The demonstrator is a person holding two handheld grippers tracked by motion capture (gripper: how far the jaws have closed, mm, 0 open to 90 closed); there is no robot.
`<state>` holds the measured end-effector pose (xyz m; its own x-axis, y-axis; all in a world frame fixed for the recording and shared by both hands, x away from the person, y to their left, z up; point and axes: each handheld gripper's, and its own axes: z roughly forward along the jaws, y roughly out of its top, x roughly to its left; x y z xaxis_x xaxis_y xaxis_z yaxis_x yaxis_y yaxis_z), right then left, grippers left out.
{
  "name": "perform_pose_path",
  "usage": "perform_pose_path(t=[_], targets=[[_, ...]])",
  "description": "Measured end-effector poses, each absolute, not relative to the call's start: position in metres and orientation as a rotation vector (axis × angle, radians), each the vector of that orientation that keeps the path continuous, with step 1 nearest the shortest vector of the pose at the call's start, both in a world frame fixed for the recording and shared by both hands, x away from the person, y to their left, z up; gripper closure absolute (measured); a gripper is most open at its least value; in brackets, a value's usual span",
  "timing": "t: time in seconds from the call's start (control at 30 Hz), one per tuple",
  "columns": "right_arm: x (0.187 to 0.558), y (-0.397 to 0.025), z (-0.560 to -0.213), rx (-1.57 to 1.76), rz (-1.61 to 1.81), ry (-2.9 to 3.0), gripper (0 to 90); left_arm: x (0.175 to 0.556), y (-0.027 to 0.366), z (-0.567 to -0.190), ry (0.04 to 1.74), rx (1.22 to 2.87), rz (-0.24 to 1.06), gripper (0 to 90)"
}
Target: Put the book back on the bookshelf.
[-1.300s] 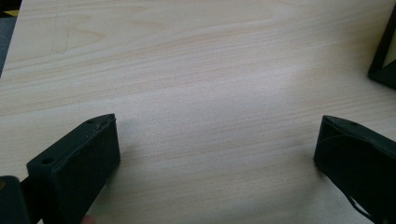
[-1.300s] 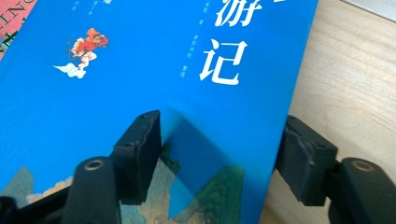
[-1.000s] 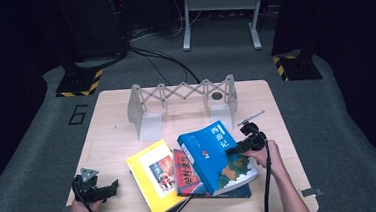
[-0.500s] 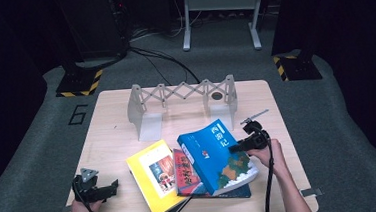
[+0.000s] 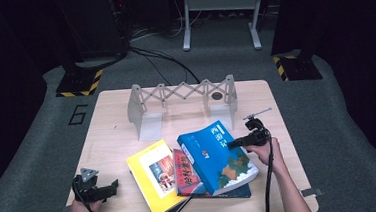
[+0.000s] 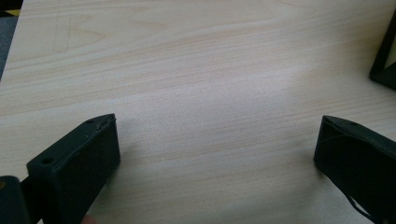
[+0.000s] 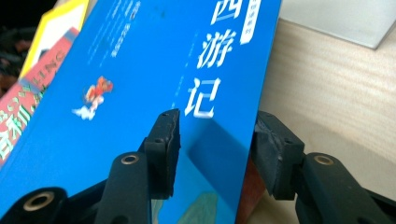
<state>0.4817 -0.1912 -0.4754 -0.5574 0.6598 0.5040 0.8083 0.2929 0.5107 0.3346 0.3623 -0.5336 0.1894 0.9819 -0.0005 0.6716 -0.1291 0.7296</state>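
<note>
Straddling the blue book's (image 7: 140,84) edge, right tongs (image 7: 215,140) level.

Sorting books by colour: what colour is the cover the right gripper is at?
Blue book, white lettering; clearest in the right gripper view.

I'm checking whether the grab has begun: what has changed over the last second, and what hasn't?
Little changed. The right gripper has edged slightly left onto the blue book; its jaws now straddle the book's edge, one over the cover, one beneath, not yet closed. The left gripper stayed open over bare table, and the yellow book and rack stayed put.
</note>
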Motion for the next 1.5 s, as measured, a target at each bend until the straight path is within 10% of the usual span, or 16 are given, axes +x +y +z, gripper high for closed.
perform_pose_path(t=[0.87, 1.17, 1.5], targets=[[0.488, -0.187, -0.477, -1.410, -1.116, -2.291, 56.3, 0.335, 0.362, -0.534, 1.545, 1.872, 0.670, 0.3], [0.487, -0.190, -0.474, -1.414, -1.170, -2.333, 77.3, 0.335, 0.362, -0.534, 1.545, 1.869, 0.671, 0.3], [0.478, -0.189, -0.477, -1.377, -1.221, -2.278, 78.7, 0.335, 0.362, -0.534, 1.547, 1.872, 0.670, 0.3]])
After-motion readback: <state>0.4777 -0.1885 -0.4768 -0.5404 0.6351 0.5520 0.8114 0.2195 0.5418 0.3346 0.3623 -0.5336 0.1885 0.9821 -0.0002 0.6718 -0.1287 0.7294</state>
